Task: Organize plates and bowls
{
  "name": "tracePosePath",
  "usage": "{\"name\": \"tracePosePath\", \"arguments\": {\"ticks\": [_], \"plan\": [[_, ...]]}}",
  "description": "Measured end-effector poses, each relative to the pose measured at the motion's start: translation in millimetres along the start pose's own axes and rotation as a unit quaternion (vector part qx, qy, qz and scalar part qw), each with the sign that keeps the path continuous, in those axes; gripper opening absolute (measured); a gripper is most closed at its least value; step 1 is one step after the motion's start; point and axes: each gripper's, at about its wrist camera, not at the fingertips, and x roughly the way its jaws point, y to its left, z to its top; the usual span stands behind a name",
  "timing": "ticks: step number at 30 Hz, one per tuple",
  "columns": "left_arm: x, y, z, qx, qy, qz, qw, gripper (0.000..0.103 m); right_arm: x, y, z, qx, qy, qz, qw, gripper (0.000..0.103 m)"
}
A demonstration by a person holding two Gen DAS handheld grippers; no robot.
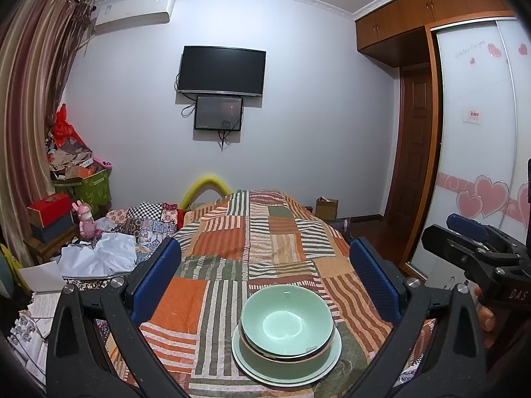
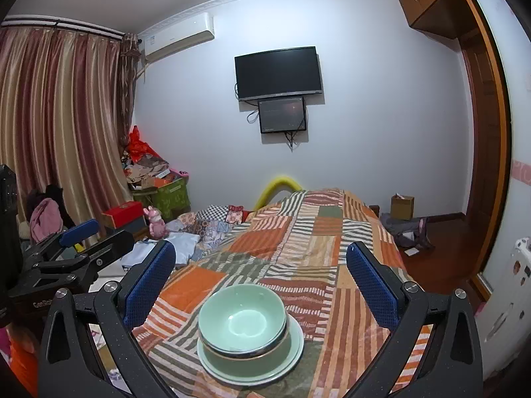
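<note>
— Bowls (image 1: pixel 287 320) are seen nested, two of them, on a plate (image 1: pixel 245 361) that is set on the patchwork bedspread (image 1: pixel 232 252), near its close edge. What is noted on the left?

— The left gripper (image 1: pixel 265 275) is held above the bedspread with its jaws spread as wide as they go; nothing is gripped, and the stack is seen low between the blue pads (image 1: pixel 156 278), untouched.

— And on the right?

— The right gripper (image 2: pixel 260 278) is held likewise, fully open and empty, beside the left one, with the stack (image 2: pixel 244 328) below and in front of it.

— What could be spoiled from here?

— The bedspread is soft, so the stack could be tipped if one rim is pressed. The glazed top bowl could be let slip by a shallow pinch, and the lower one may be dragged along with it. The grippers could be knocked together if both are brought in at once.
</note>
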Motion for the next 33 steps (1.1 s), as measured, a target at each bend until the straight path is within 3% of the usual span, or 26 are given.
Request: {"name": "tracePosePath", "arguments": {"ticks": [33], "plan": [[2.6, 1.4, -4.8, 0.009, 0.008, -0.011, 0.9999, 0.103, 3.6, -4.5, -2.5, 0.012, 0.005, -0.002, 1.000, 0.103]]}}
